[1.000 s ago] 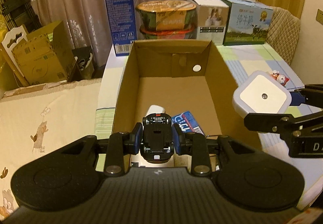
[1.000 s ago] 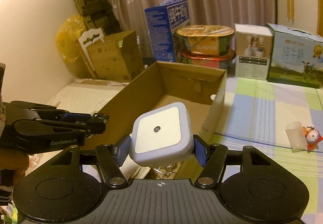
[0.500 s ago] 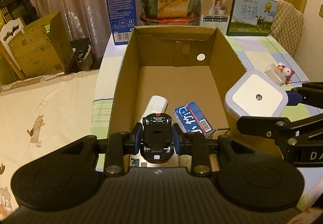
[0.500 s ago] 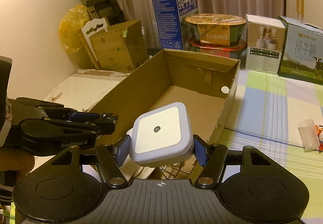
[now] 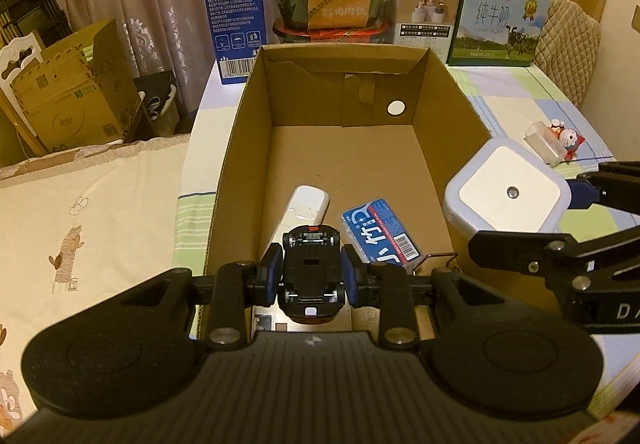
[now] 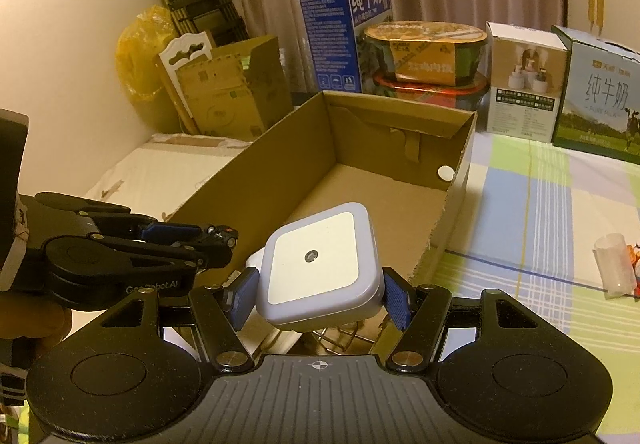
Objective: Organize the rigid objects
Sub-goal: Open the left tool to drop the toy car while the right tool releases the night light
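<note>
- Both grippers have sunk toward the box since a second ago, so more of its floor shows now, and the white remote, half hidden before, is plain in the left wrist view.
- Table: covered by a checked cloth in green, blue and cream; it bears the box and the row of packages behind it.
- Box: open brown cardboard, standing on the table with its far wall toward the curtain; a white round sticker sits on the inside of that wall.
- Behind the box stand a blue carton, two stacked noodle bowls, a white carton and a green milk case, side by side.
- Left gripper: clamped on a black toy car, which hangs over the near end of the box, underside up.
- Right gripper: its blue pads press both sides of a square night light, white face up, held over the box's near right wall.
- Remote: lies on the box floor near the left wall, just beyond the car.
- Blue pack: flat on the floor just right of the remote.
- Wire clip: at the near right corner of the box, partly hidden.
- Figurine: red and white, on the cloth right of the box, touching a clear plastic piece.
</note>
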A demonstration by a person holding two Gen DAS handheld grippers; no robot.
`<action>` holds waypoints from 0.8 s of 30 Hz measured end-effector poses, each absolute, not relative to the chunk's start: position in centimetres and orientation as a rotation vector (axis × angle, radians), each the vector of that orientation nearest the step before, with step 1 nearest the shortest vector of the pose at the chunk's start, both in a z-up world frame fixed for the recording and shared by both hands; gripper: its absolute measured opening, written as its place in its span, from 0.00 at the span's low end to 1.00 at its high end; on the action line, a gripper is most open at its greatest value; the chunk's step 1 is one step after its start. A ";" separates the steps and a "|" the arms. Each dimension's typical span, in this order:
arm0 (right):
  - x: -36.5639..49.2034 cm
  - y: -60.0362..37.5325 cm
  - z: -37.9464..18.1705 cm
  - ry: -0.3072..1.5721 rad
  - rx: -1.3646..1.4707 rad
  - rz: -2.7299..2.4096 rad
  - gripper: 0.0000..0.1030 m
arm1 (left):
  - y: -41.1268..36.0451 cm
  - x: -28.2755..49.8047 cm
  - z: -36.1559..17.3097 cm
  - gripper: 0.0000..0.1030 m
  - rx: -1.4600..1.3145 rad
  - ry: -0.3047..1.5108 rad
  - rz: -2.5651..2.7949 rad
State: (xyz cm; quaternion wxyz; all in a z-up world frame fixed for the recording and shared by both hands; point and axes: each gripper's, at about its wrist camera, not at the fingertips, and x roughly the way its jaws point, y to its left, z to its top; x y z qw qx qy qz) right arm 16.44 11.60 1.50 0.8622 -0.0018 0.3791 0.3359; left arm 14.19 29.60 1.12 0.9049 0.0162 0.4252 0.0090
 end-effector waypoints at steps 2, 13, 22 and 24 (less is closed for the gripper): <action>16.4 11.6 1.5 0.796 -0.004 0.705 0.60 | 29.6 14.3 1.1 0.26 0.036 0.879 0.012; 16.2 11.4 1.5 0.802 0.003 0.703 0.60 | 30.3 13.7 1.8 0.27 0.013 0.853 0.060; 15.9 11.6 1.6 0.814 -0.003 0.719 0.60 | 30.3 13.1 2.4 0.28 0.008 0.845 0.065; 15.9 11.6 1.6 0.814 -0.003 0.718 0.60 | 30.3 13.0 2.5 0.28 0.009 0.844 0.064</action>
